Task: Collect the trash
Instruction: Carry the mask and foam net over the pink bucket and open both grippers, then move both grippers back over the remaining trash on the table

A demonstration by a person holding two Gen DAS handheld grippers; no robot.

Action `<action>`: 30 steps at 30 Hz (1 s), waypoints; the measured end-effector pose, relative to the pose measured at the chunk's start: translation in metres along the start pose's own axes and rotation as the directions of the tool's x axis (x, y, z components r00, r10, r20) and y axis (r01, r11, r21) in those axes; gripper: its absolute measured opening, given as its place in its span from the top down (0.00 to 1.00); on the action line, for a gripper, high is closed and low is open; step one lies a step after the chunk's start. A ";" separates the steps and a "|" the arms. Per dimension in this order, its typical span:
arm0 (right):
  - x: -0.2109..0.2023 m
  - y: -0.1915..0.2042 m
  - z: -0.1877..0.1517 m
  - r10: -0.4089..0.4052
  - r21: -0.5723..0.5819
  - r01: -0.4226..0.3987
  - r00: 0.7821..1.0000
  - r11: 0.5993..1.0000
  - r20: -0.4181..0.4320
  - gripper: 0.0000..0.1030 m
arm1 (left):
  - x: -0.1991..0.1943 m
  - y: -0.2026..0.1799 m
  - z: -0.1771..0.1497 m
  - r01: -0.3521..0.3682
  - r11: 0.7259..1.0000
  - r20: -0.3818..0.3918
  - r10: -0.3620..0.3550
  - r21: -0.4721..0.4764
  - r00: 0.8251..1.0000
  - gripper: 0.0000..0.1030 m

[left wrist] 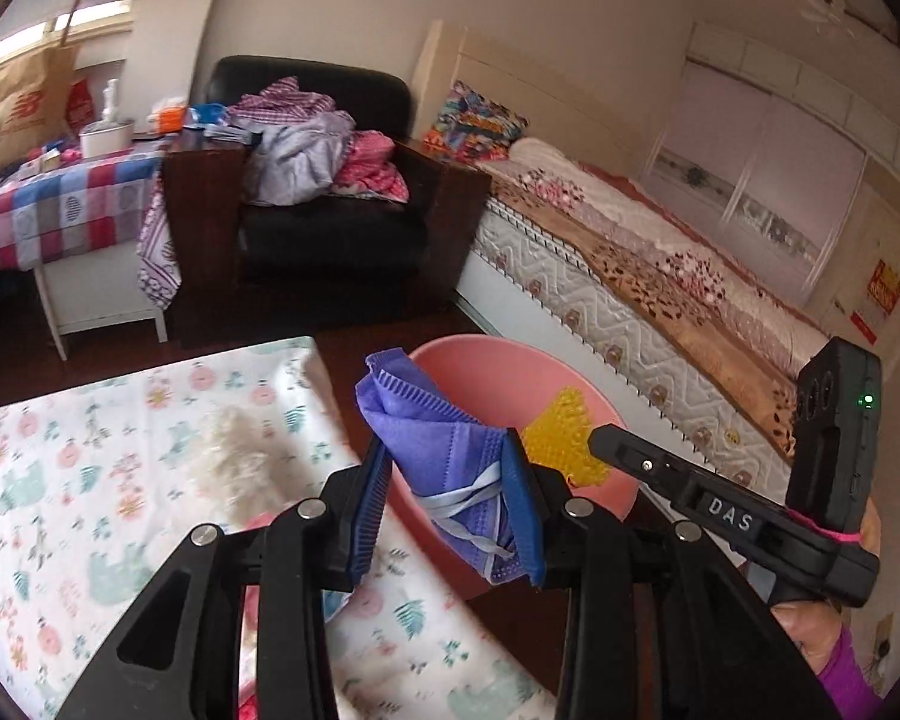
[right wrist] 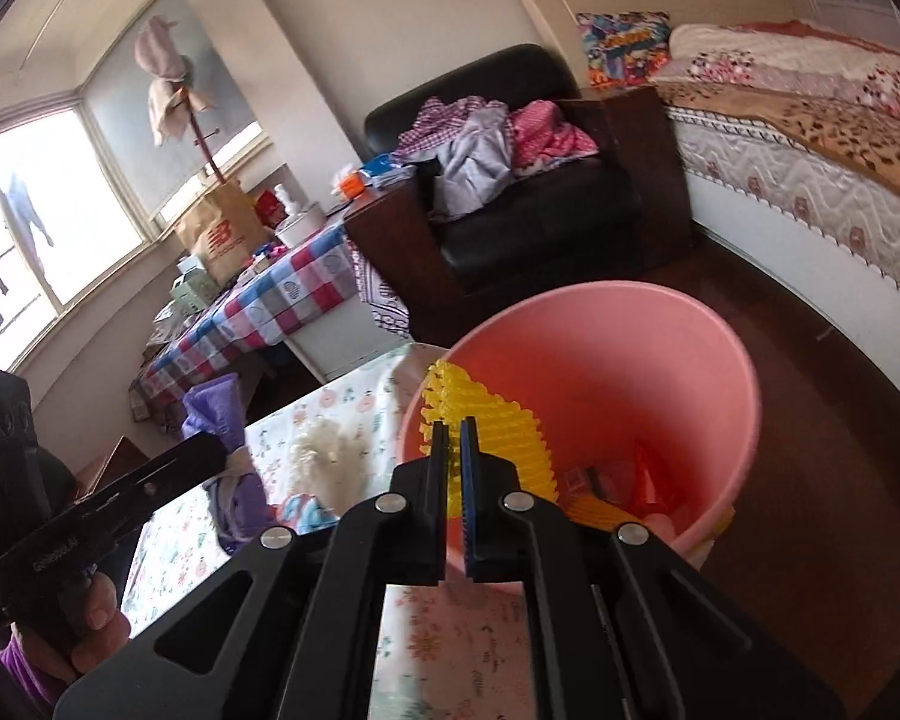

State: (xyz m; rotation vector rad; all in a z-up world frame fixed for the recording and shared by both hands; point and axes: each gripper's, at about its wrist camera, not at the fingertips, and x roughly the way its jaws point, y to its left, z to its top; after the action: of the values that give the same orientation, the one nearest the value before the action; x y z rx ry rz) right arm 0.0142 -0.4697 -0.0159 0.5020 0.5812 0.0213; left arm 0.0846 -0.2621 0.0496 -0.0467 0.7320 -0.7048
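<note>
Between the left gripper's (left wrist: 447,456) fingers sits a crumpled purple face mask (left wrist: 432,450), clamped above the pink bin's (left wrist: 621,483) rim. Beside it, the right gripper (right wrist: 453,429) pinches yellow ridged packaging (right wrist: 498,420) over the bin, next to the floral-clothed desk (left wrist: 90,450).

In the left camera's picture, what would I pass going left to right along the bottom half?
Floral cloth → white fluff → purple mask held in the left tongs → yellow sheet in the pink bin → right tongs → bed.
</note>
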 end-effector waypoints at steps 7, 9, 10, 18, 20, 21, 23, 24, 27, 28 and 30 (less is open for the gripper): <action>0.007 -0.029 -0.005 -0.054 0.052 0.055 0.998 0.997 -0.024 0.95 | 0.061 -0.027 0.006 0.031 0.999 -0.077 -0.029 0.029 0.997 0.64; 0.009 -0.036 -0.006 -0.064 0.062 0.066 0.997 0.996 -0.031 0.95 | 0.071 -0.030 0.007 0.033 0.999 -0.087 -0.030 0.030 0.996 0.63; 0.011 -0.039 -0.007 -0.069 0.066 0.071 0.997 0.995 -0.036 0.95 | 0.073 -0.031 0.006 0.037 0.999 -0.091 -0.034 0.032 0.995 0.63; 0.015 -0.048 -0.009 -0.092 0.084 0.097 0.994 0.992 -0.055 0.94 | 0.084 -0.033 0.002 0.045 0.999 -0.109 -0.042 0.024 0.993 0.55; 0.014 -0.049 -0.009 -0.094 0.082 0.098 0.994 0.992 -0.056 0.94 | 0.082 -0.031 0.002 0.049 0.999 -0.106 -0.046 0.018 0.993 0.54; 0.014 -0.048 -0.009 -0.093 0.079 0.097 0.994 0.992 -0.058 0.93 | 0.080 -0.030 0.003 0.051 0.999 -0.104 -0.049 0.014 0.993 0.54; 0.014 -0.048 -0.009 -0.096 0.071 0.100 0.994 0.992 -0.059 0.85 | 0.076 -0.028 0.004 0.057 0.998 -0.099 -0.056 0.004 0.994 0.54; 0.013 -0.046 -0.008 -0.099 0.065 0.103 0.994 0.993 -0.056 0.77 | 0.073 -0.027 0.004 0.058 0.998 -0.095 -0.058 0.001 0.994 0.53; 0.011 -0.043 -0.009 -0.110 0.047 0.112 0.993 0.993 -0.048 0.73 | 0.064 -0.023 0.005 0.060 0.998 -0.081 -0.060 -0.007 0.995 0.53; 0.011 -0.043 -0.008 -0.108 0.045 0.110 0.993 0.993 -0.048 0.73 | 0.060 -0.021 0.006 0.059 0.998 -0.076 -0.060 -0.011 0.995 0.52; 0.010 -0.040 -0.008 -0.107 0.035 0.109 0.993 0.993 -0.048 0.73 | 0.051 -0.017 0.007 0.056 0.998 -0.064 -0.058 -0.024 0.996 0.51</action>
State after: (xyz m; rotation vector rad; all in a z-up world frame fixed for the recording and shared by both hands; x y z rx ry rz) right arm 0.0133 -0.5000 -0.0453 0.5066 0.6540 -0.0813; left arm 0.1061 -0.3071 0.0290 -0.0658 0.8031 -0.7555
